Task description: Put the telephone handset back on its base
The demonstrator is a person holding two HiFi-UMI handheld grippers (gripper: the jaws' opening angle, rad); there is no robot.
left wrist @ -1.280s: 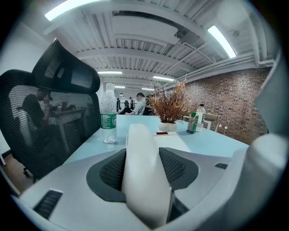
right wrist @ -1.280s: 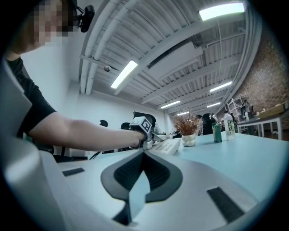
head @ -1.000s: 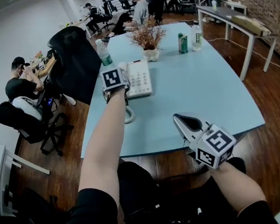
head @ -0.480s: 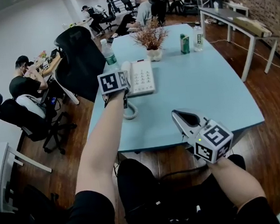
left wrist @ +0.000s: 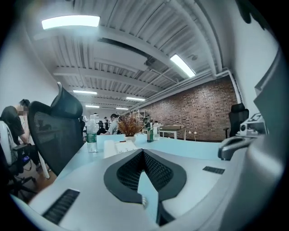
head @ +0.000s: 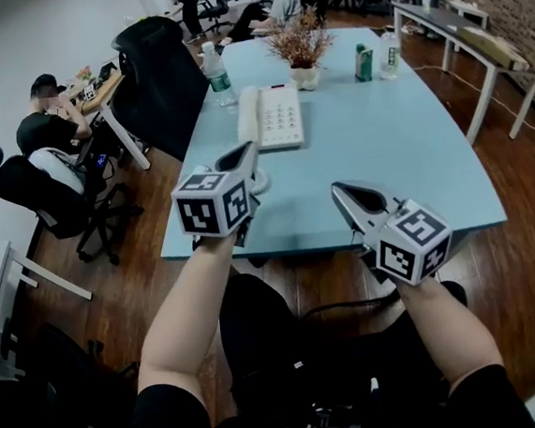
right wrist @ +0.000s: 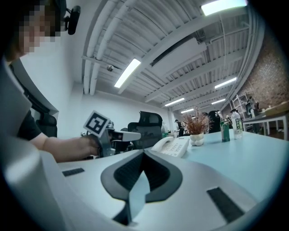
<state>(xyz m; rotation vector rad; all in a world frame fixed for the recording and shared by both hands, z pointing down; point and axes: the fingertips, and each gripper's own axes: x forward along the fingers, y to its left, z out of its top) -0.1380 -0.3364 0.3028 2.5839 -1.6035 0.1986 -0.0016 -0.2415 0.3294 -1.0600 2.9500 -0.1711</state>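
Note:
The white telephone point(head: 282, 118) lies on the light blue table point(head: 405, 176), its handset point(head: 250, 116) resting along the base's left side. A coiled cord point(head: 261, 183) hangs off near the table's front edge. My left gripper point(head: 247, 151) hovers above that edge, well short of the phone; its jaws are closing, tips together, nothing between them. The left gripper view has the telephone point(left wrist: 118, 146) beyond the left gripper's point(left wrist: 143, 151) tips. My right gripper point(head: 338, 189) is shut and empty at the front edge. In the right gripper view the telephone point(right wrist: 174, 145) lies past my right gripper point(right wrist: 143, 152).
Behind the phone stand a water bottle point(head: 219, 72), a potted dried plant point(head: 303, 52), a green can point(head: 362, 63) and a second bottle point(head: 387, 56). A black office chair point(head: 155, 73) is at the table's left. People sit at desks to the left and at the back.
My left gripper has pulled back from the telephone's left side to the table's near edge, and its jaws have come together. The right gripper has barely moved.

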